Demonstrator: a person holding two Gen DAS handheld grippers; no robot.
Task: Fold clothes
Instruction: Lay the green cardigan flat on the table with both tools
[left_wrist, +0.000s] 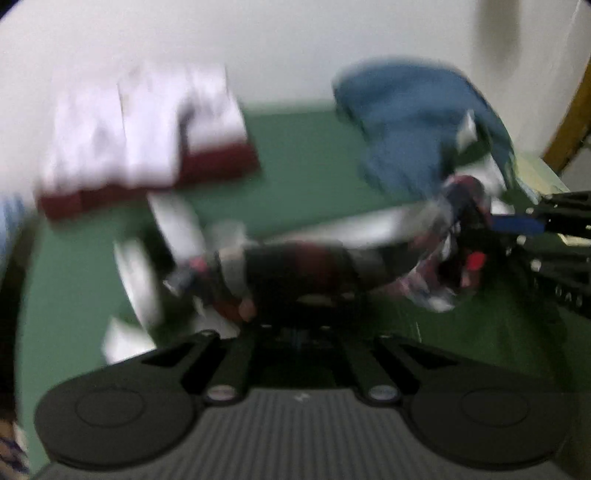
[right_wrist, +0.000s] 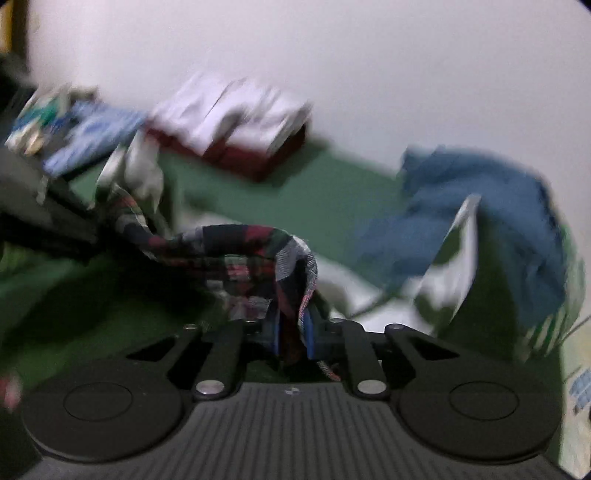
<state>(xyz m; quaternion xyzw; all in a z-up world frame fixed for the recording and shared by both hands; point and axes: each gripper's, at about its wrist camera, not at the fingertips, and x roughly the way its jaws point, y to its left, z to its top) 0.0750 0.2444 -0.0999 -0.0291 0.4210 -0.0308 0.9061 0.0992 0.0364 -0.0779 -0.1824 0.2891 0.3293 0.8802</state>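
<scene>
A: On the green counter (right_wrist: 258, 192) there is a lot of cloth. Why is the plaid garment (right_wrist: 236, 254) strung up like that?

B: It hangs as a band between the two tools, above the counter. The right tool (right_wrist: 291, 336) has its blue pads pressed nearly together on one bunched end. I judge that an end is held on each side so the cloth can be pulled straight and laid flat for a fold.

A: And the left tool (left_wrist: 295, 314)?

B: Its tips are hidden under the blurred cloth. I cannot tell whether it is spread or pinching, though the garment runs right across it.

A: How many of each thing?

B: Two tools, one plaid garment in hand, one folded stack (left_wrist: 147, 136) of white over dark red at the back by the wall, and one loose blue heap (right_wrist: 476, 221) to the side, apparently waiting. Any finer count is lost in blur.
</scene>
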